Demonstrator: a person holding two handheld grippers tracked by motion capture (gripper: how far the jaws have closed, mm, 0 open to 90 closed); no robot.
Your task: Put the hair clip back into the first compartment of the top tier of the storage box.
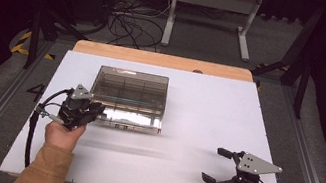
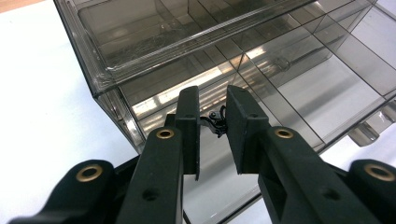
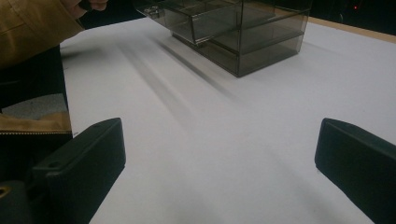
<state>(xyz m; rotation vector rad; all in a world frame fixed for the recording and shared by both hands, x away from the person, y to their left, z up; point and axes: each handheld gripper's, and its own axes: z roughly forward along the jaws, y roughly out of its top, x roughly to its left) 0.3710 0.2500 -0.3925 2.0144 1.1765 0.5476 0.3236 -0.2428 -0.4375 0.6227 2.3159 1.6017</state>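
Note:
A smoky clear plastic drawer box (image 1: 131, 86) stands on the white table (image 1: 208, 109), left of centre. Its lower drawer (image 1: 131, 120) is pulled out toward me and is divided into several compartments (image 2: 299, 88). My left gripper (image 1: 97, 109) is at the drawer's left front corner. In the left gripper view its jaws (image 2: 213, 100) stand close together over a drawer compartment, pinching a small black part (image 2: 215, 125). My right gripper (image 1: 215, 165) rests near the table's front right, wide open, with bare table between its jaws (image 3: 222, 140). The box (image 3: 252, 42) is far ahead of it.
A wooden strip (image 1: 161, 60) borders the table's far edge. Beyond it are a white desk frame (image 1: 211, 8) and loose cables (image 1: 128, 19) on the floor. A tan sleeve (image 3: 32, 23) shows at the left of the right gripper view.

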